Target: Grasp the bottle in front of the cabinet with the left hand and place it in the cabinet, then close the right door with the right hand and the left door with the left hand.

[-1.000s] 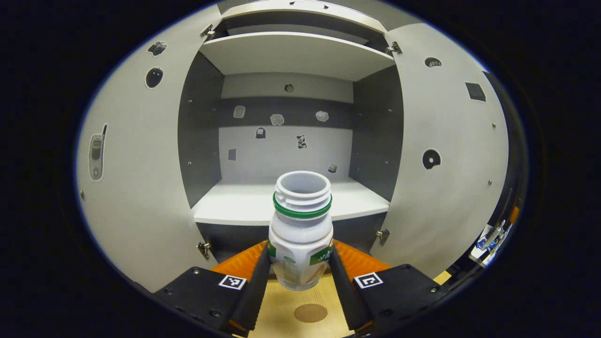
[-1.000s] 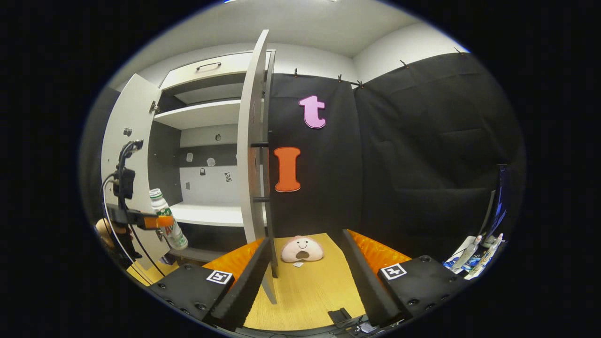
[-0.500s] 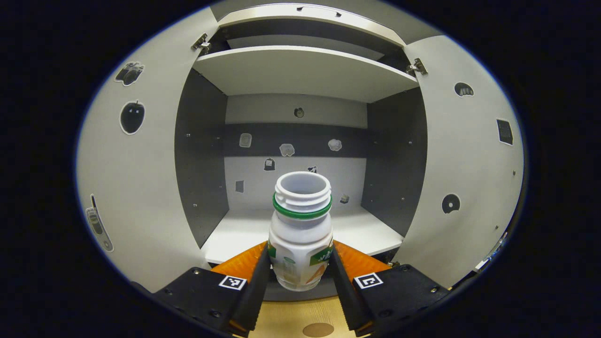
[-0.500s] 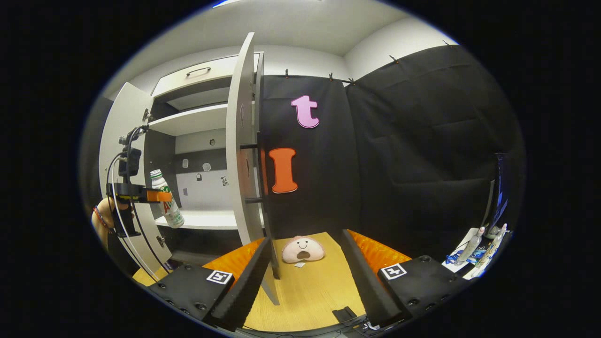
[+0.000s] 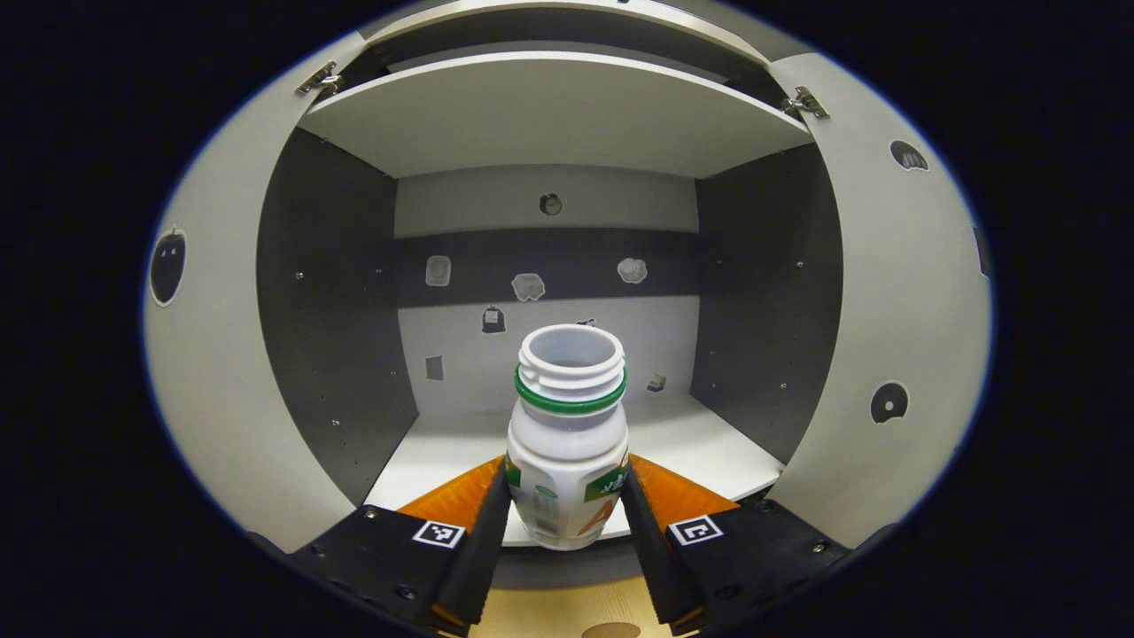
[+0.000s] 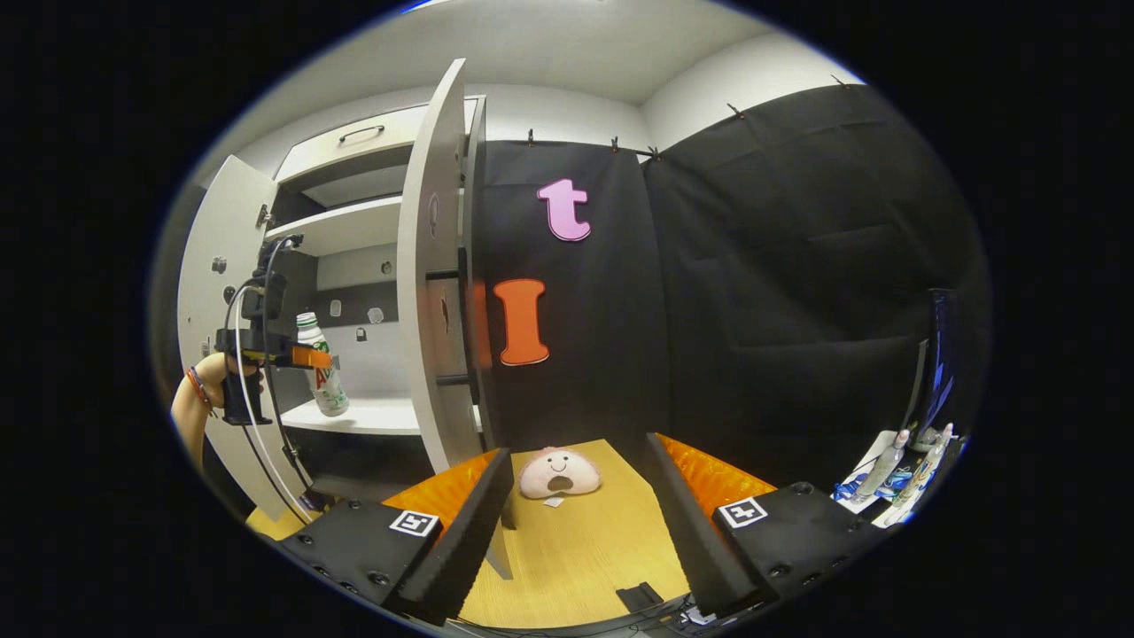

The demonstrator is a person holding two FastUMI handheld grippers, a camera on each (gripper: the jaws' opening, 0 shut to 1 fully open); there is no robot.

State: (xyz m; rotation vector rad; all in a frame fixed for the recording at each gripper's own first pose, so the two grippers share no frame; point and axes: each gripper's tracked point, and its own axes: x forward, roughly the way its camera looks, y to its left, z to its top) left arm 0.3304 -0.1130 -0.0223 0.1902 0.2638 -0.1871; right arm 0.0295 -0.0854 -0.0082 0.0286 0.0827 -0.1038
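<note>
Left gripper point(image 5: 567, 532) clamps capless white plastic bottle point(image 5: 567, 443), ribbed neck, green ring, held above front edge of cabinet point(image 5: 549, 115) shelf point(image 5: 700, 447). Right gripper point(image 6: 576, 532) spread wide over wood-grain desk point(image 6: 580, 554); soft round plush point(image 6: 558, 471) beyond, near open right door point(image 6: 434, 292)

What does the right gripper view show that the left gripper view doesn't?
Right gripper view adds: the left claw from the side with the hand holding it, the open right claw, a plush toy on the wooden table, and the right door edge-on.

Left gripper view adds: the uncapped mouth of the bottle, stickers on the cabinet's back wall, and the left door face.

Shared: the bottle clamped in the left claw at the lower shelf, both doors open.
</note>
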